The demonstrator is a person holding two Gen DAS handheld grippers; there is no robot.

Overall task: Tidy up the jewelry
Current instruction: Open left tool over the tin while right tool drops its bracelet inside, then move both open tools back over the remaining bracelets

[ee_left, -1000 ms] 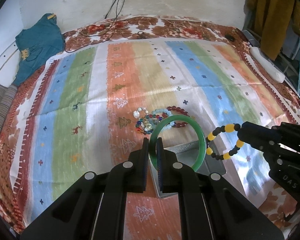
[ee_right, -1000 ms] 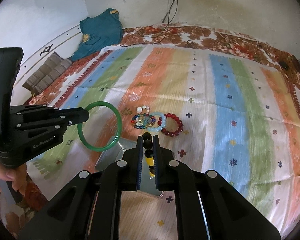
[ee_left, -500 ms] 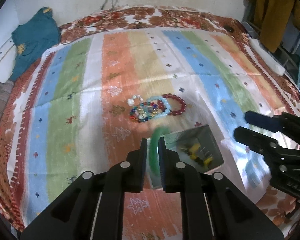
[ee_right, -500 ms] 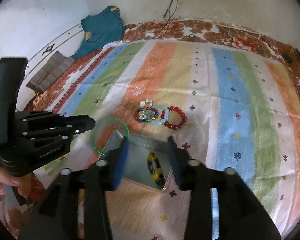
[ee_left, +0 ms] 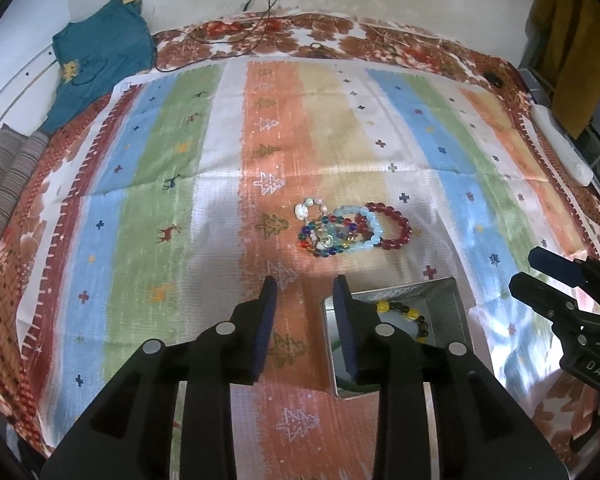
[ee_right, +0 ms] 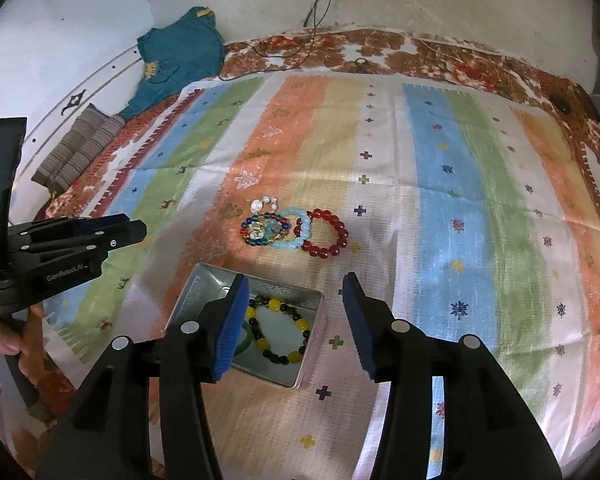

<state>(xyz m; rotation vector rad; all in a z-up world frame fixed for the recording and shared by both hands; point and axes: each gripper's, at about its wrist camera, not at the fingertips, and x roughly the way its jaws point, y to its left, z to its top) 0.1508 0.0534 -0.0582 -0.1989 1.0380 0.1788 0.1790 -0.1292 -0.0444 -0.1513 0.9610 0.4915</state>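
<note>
A silver metal tin (ee_right: 198, 280) (ee_left: 452, 292) lies on the striped cloth. In it are a yellow-and-black bead bracelet (ee_right: 280, 330) (ee_left: 410, 314) and a green bangle (ee_right: 246, 334), mostly hidden behind my fingers. Beyond the tin lie a red bead bracelet (ee_right: 324, 236) (ee_left: 392, 228), a pale blue one (ee_right: 296, 228) (ee_left: 360, 232), a multicoloured one (ee_right: 262, 230) (ee_left: 320, 240) and a white one (ee_right: 265, 203) (ee_left: 308, 208). My left gripper (ee_left: 303, 284) is open and empty, just left of the tin. My right gripper (ee_right: 294, 282) is open and empty above the tin.
The striped cloth (ee_left: 160, 168) covers a floral bedspread (ee_left: 340, 36). A teal garment (ee_left: 96, 64) and striped pillows (ee_left: 8, 176) lie far left. A white remote (ee_left: 560, 144) lies at the right edge. Cables (ee_left: 260, 12) hang down the wall.
Both grippers opened. The yellow-and-black bracelet dropped into the tin first, then the green bangle. Both grippers drew back a little.
</note>
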